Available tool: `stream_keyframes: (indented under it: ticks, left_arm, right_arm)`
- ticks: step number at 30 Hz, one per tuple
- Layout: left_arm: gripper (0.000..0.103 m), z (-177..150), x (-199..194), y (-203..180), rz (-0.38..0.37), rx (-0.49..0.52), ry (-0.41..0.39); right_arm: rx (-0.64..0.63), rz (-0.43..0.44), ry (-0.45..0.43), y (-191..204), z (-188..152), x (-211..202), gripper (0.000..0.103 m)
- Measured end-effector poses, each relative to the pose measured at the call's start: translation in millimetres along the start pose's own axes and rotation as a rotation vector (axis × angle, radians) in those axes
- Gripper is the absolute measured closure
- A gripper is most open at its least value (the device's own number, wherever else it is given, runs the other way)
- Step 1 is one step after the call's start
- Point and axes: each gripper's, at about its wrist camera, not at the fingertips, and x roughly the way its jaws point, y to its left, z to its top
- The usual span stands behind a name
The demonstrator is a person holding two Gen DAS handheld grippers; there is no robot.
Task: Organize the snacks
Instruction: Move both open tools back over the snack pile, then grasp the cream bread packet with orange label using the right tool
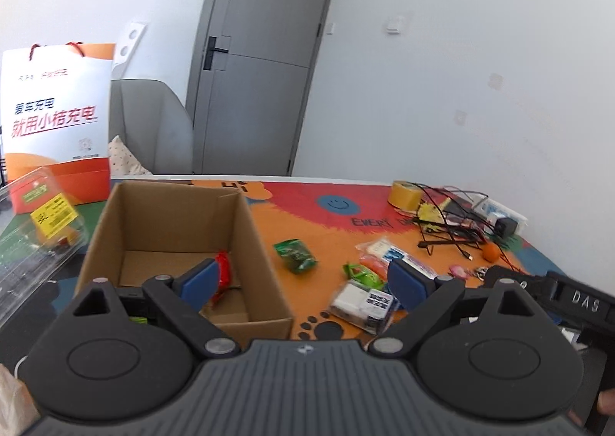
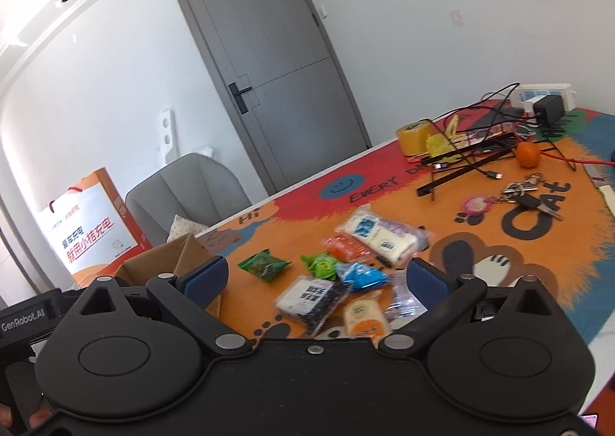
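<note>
- Here, the left gripper (image 1: 303, 278) sits low in the left wrist view with its blue-padded jaws spread wide and nothing between them; one pad overlaps the near right corner of the cardboard box (image 1: 265, 244), the other hangs over the snack pile.
- The cardboard box is open-topped, plain brown, with straight thin walls; a red snack packet (image 1: 223, 271) lies on its floor against the right wall, and most of the floor is bare.
- Between the box's right wall and the snack pile (image 1: 369, 282) runs a strip of bare orange mat (image 1: 307, 213), with only a crinkly green packet (image 1: 295, 254) lying alone in it.
- The right gripper (image 2: 313, 276) in the right wrist view also has its jaws spread wide, empty, above the snack pile (image 2: 346, 274).
- That pile is loose and overlapping: a white pillow-shaped packet (image 2: 380, 234), an orange one (image 2: 344, 247), a blue one (image 2: 361, 276), a black-and-white one (image 2: 313, 297) and a pale round-labelled one (image 2: 363, 317), all glossy film.
- The table's far edge crosses the middle of the frame, with a grey chair (image 2: 188, 186) and grey door (image 2: 269, 71) beyond.
- In the upper right, a tangle of black cables (image 2: 476, 151), a yellow tape roll (image 2: 413, 136), a small orange (image 2: 527, 154) and keys (image 2: 526, 194) crowd the mat.
- At the left of the left wrist view, a clear plastic clamshell (image 1: 42, 228) and a paper gift bag (image 1: 55, 117) close off the box's left side.
</note>
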Motion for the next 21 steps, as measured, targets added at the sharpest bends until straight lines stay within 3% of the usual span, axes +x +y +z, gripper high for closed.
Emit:
stream_keyframes:
  ticks: [11, 14, 21]
  left_arm:
    - [0.010, -4.7, 19.2, -25.3, -0.052, 0.034, 0.043]
    - [0.010, -7.5, 25.4, -30.6, -0.062, 0.039, 0.056]
    - [0.017, -15.6, 45.2, -42.1, -0.103, 0.051, 0.115]
  right_arm:
    - [0.031, -0.007, 0.027, -26.3, 3.2, 3.8, 0.003]
    - [0.022, -0.017, 0.061, -30.0, -2.6, 10.4, 0.012]
    - [0.012, -0.017, 0.122, -35.9, -12.9, 24.6, 0.020]
